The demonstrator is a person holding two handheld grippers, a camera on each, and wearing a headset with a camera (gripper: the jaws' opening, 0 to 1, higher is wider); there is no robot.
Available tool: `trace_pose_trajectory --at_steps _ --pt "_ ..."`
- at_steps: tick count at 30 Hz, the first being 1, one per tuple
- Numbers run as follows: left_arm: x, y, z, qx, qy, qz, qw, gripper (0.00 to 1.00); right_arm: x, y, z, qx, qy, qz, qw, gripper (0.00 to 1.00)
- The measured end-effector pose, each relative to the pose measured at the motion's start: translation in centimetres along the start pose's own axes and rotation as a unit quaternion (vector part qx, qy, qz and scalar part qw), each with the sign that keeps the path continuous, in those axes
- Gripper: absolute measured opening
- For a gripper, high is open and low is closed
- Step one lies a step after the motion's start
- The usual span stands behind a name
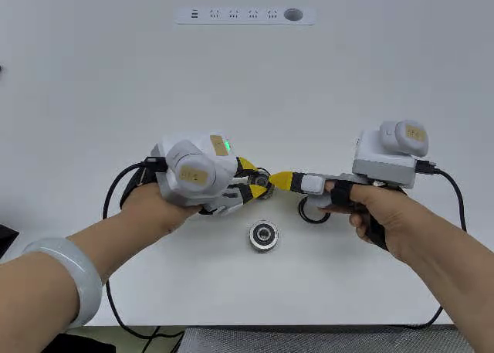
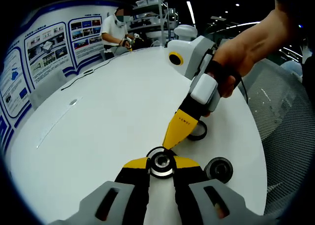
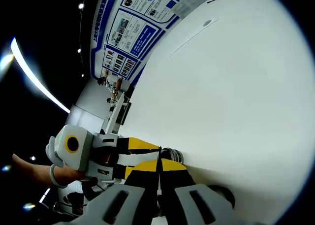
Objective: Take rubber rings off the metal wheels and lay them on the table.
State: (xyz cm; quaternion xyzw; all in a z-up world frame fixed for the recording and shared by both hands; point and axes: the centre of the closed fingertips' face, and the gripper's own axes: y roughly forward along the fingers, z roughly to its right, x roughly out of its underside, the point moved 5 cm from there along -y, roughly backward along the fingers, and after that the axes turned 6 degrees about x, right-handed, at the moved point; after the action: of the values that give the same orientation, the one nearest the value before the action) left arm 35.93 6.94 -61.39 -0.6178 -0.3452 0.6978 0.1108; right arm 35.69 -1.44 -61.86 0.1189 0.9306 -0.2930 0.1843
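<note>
Closest in, a second metal wheel [image 1: 263,235] sits on the table [image 1: 247,75] at 6 o'clock from the grippers, apparently with its rubber on, while one freed rubber ring [image 2: 201,133] lies at 4 o'clock; by my reckoning one is done and two are left. Left gripper [image 1: 248,179] is clamped on the held wheel [image 1: 260,184], and the right gripper [image 1: 279,181], jaws together, touches its rim from 3 o'clock.

- White table [image 1: 347,83]: metal wheel [image 1: 263,235] lies flat just nearside of the left gripper [image 1: 257,183].
- Black rubber ring [image 1: 311,221] lies beneath the right gripper [image 1: 278,181].
- Power strip [image 1: 245,15] sits well beyond both.
</note>
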Motion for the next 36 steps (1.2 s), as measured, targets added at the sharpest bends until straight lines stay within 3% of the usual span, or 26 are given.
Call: trace_pose_trajectory --at_steps 5,16,36 --pt "-0.3 -0.2 0.1 -0.001 0.001 0.006 1.0000 0.22 0.0 0.0 0.1 0.002 0.001 0.000 1.0000 0.01" --pt "0.2 -0.8 0.2 -0.007 -0.003 0.009 0.9999 0.29 0.1 -0.3 -0.3 0.000 0.000 0.002 1.0000 0.01" --pt "1.9 -2.3 0.1 -0.027 -0.028 0.007 0.9992 0.46 0.1 -1.3 -1.8 -0.020 0.004 0.016 0.9997 0.01"
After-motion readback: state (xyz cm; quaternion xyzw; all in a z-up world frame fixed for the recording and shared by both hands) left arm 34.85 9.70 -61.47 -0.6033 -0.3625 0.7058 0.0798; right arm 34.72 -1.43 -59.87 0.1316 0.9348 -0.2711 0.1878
